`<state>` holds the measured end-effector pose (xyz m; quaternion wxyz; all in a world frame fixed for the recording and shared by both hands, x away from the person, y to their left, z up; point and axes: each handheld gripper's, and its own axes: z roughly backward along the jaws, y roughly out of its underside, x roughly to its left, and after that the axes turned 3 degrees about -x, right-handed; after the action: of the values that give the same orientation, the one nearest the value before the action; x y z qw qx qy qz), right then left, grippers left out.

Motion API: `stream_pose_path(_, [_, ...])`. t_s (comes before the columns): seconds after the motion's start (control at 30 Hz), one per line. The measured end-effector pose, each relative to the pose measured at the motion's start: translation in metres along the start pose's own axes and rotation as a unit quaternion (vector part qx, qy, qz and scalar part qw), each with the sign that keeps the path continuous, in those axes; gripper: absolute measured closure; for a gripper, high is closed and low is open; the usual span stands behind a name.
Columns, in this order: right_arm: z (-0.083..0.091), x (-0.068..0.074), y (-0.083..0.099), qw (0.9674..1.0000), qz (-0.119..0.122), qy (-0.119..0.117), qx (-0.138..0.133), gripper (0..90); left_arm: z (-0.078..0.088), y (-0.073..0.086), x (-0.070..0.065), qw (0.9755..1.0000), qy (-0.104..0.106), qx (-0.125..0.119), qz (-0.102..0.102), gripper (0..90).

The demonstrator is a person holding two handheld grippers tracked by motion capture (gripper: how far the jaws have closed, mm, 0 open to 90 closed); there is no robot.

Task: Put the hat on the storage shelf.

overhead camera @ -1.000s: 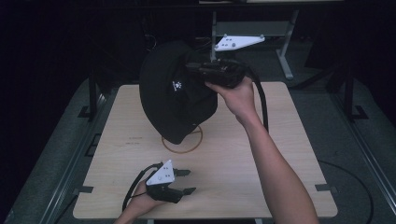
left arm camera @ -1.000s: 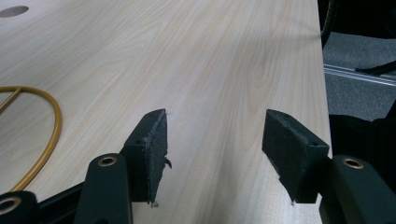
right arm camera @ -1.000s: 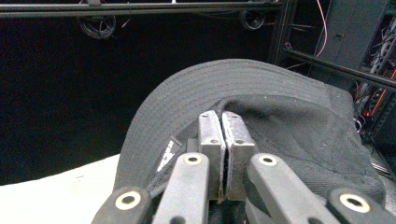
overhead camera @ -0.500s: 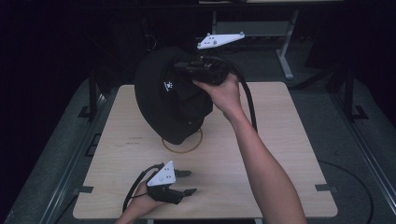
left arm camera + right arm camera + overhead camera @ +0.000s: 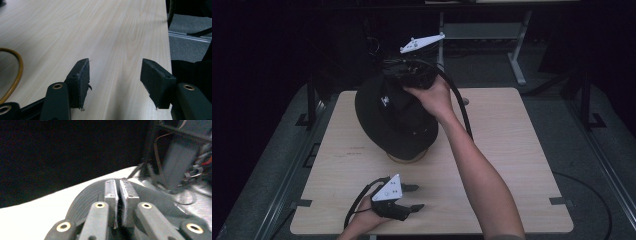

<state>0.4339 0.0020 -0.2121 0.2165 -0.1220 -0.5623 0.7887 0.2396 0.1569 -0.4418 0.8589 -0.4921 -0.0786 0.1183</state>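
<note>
Black pads of the right tongs (image 5: 119, 195) pinch the brim of a dark hat (image 5: 394, 117), with only a thin gap between them; the jaws have just been opening slightly, the brim between them all the while. In the high view these tongs (image 5: 409, 75) sit at the upper middle of the frame, above the far edge of the table (image 5: 512, 150), and the hat hangs from them tilted, its lower side over a round yellowish stand (image 5: 407, 157) at the middle of the board.

At the bottom centre-left of the high view the left tongs (image 5: 409, 197) lie low over the near edge, jaws standing fairly wide with nothing between them. Their own view shows the two pads (image 5: 83, 80) over bare wood, a curve of the yellow ring (image 5: 17, 72) at the left edge of the frame.

Open board stretches to the right and lower right, crossed only by the person's forearm (image 5: 482, 175) and a black cable (image 5: 459, 107).

Pale wood grain covers the tabletop. Grey carpet (image 5: 592, 165) surrounds it, and a metal frame (image 5: 517, 55) stands in the dark room at the upper right.
</note>
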Motion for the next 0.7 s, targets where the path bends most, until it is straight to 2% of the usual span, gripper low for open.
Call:
stream_pose_path(0.03, [-0.002, -0.001, 0.001, 0.9999, -0.008, -0.010, 0.002, 80.7, -0.001, 0.000, -0.001, 1.0000, 0.001, 0.003, -0.004, 39.9])
stream_pose_path(0.1, [-0.003, -0.002, 0.004, 0.9998, -0.012, -0.014, 0.004, 73.2, -0.002, 0.000, -0.004, 0.9999, 0.002, 0.005, -0.012, 39.9])
stream_pose_path(0.2, [0.004, -0.001, 0.009, 0.9996, -0.017, -0.022, 0.006, 68.5, -0.003, -0.001, -0.006, 0.9998, 0.004, 0.009, -0.019, 39.9])
stream_pose_path(0.53, [0.034, -0.006, 0.023, 0.9992, -0.031, -0.023, -0.014, 55.3, -0.002, 0.000, -0.006, 0.9999, 0.003, 0.005, -0.011, 39.4])
stream_pose_path(0.7, [0.045, -0.008, 0.031, 0.9991, -0.032, -0.018, -0.020, 51.8, -0.001, 0.000, -0.005, 1.0000, -0.001, -0.007, -0.003, 39.2])
